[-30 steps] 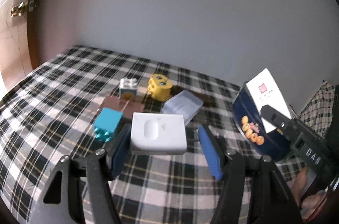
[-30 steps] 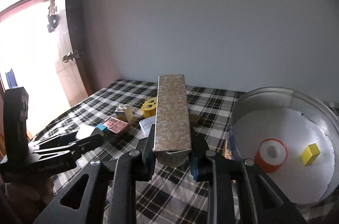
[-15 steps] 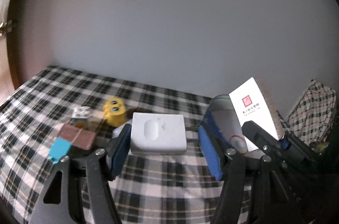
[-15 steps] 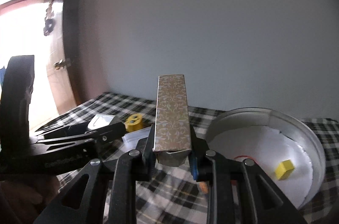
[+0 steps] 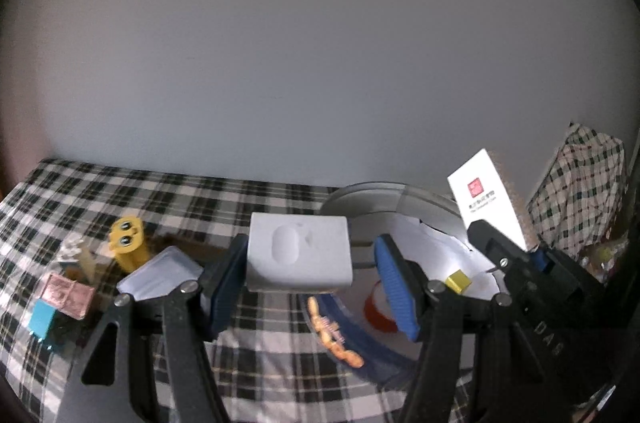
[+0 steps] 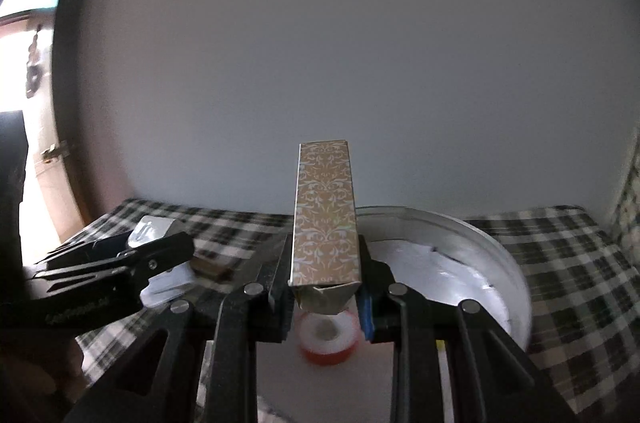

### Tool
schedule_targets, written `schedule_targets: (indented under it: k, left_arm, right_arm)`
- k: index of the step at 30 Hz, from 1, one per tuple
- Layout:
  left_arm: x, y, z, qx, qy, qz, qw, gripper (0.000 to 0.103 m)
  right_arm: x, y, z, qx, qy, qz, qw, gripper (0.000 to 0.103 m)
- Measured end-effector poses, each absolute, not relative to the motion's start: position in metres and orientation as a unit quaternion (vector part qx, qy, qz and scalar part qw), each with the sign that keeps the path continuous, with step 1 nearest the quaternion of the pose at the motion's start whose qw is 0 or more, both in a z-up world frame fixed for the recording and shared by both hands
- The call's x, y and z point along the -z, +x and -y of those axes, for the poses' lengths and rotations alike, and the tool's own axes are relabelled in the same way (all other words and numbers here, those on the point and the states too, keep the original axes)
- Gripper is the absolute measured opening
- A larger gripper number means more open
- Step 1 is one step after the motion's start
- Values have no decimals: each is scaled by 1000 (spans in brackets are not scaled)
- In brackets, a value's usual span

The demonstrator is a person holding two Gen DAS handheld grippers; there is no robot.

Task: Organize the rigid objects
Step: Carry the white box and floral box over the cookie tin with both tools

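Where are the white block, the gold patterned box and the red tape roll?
white block (image 5: 299,255), left wrist view, its top face.
gold patterned box (image 6: 325,219), right wrist view, its patterned face.
red tape roll (image 6: 328,339), right wrist view, its top ring.

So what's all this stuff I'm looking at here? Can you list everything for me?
white box: one, white, held in the left gripper, above the cloth.
patterned box: one, tan with white scrollwork, upright in the right gripper.
round tin: one, silvery inside, blue outside, on the right of the cloth.
tape roll: one, orange-red, inside the tin.
yellow cube: one, inside the tin.
yellow toy block: one, with eyes, left on the cloth.
pink box: one, left, beside a teal block.
clear pouch: one, whitish, by the yellow toy.
checked cloth: one, black and white, under everything.
left gripper: one, black, blue pads.
right gripper: one, black, blue pads.
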State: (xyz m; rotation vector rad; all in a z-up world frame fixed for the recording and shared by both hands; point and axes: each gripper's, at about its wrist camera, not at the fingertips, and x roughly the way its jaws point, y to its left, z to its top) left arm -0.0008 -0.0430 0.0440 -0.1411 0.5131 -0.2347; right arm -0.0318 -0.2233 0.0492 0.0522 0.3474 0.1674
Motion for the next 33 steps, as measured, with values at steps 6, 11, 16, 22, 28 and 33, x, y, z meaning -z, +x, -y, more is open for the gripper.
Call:
schedule_targets:
  k: [6,11,16,22,28,33]
  left_arm:
    - [-42,14,71,121,-54,-257,957,63]
    - [-42,25,88,128,-48,-261,956,63]
    - [-40,37,105,128,-35,-268,954,63]
    - [-36,51,123,130,-26,-283,950,63]
    - [-36,62,138,131,-16,-294,947,63]
    - [-34,72,146,125,-9,-310,942,63]
  right_arm:
    - [-47,-22,259,-34,39,-175,983,27]
    - [-45,-15,285,1,50,-181,982,27]
    - [-43,-8,303,34,44,-187,981,27]
    - [-34,3,311,61,42,-205,976,27]
    - [-37,0,311,68,38,-212,974,27]
    - [-31,12,315,70,36,-224,971,27]
